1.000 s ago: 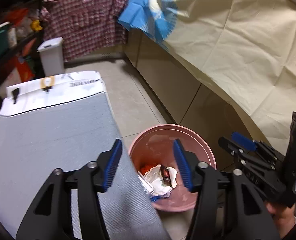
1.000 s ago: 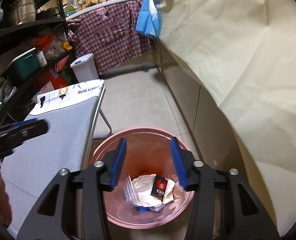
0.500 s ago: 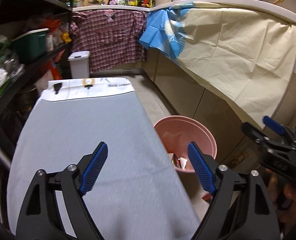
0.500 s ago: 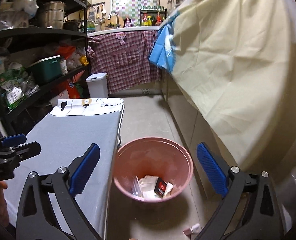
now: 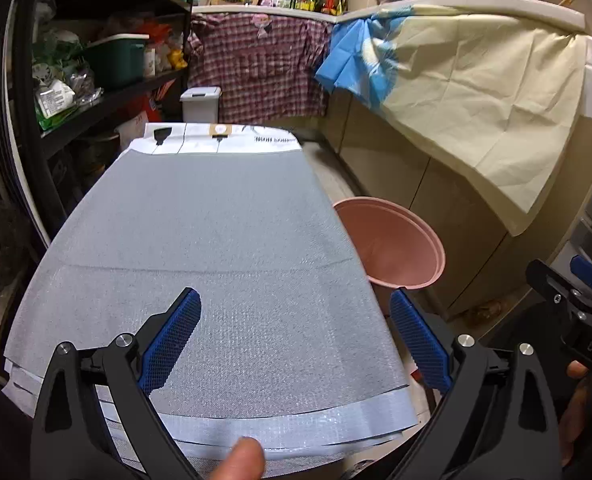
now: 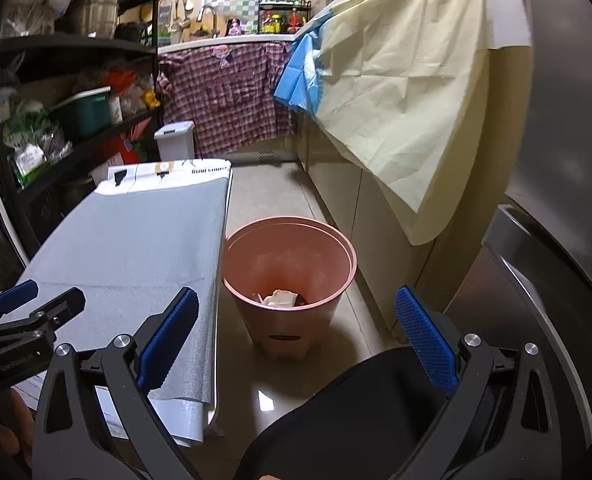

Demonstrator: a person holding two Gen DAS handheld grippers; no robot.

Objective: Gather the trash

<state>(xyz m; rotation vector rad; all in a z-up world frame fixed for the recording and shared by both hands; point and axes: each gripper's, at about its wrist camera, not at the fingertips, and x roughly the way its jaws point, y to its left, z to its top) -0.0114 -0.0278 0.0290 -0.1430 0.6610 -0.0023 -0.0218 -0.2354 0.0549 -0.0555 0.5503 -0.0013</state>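
Note:
A pink bin (image 6: pixel 290 276) stands on the floor beside the grey-covered table (image 6: pixel 136 248); crumpled white and dark trash (image 6: pixel 282 298) lies at its bottom. In the left wrist view the bin (image 5: pixel 396 248) shows past the table's right edge, its contents hidden. My left gripper (image 5: pixel 296 340) is open and empty above the near end of the table (image 5: pixel 216 260). My right gripper (image 6: pixel 296 338) is open and empty, raised above the floor in front of the bin. Each gripper shows at the edge of the other's view.
Black shelves (image 6: pixel 68 92) with bags and a green box line the left. Counters draped with a cream cloth (image 6: pixel 400 92), blue cloth and plaid shirt (image 6: pixel 224 96) run along the right and back. A small white bin (image 6: pixel 175 140) stands behind the table. A steel appliance (image 6: pixel 556 200) is at right.
Both grippers have pulled up and back from the bin and opened wider. The left gripper has swung left over the table.

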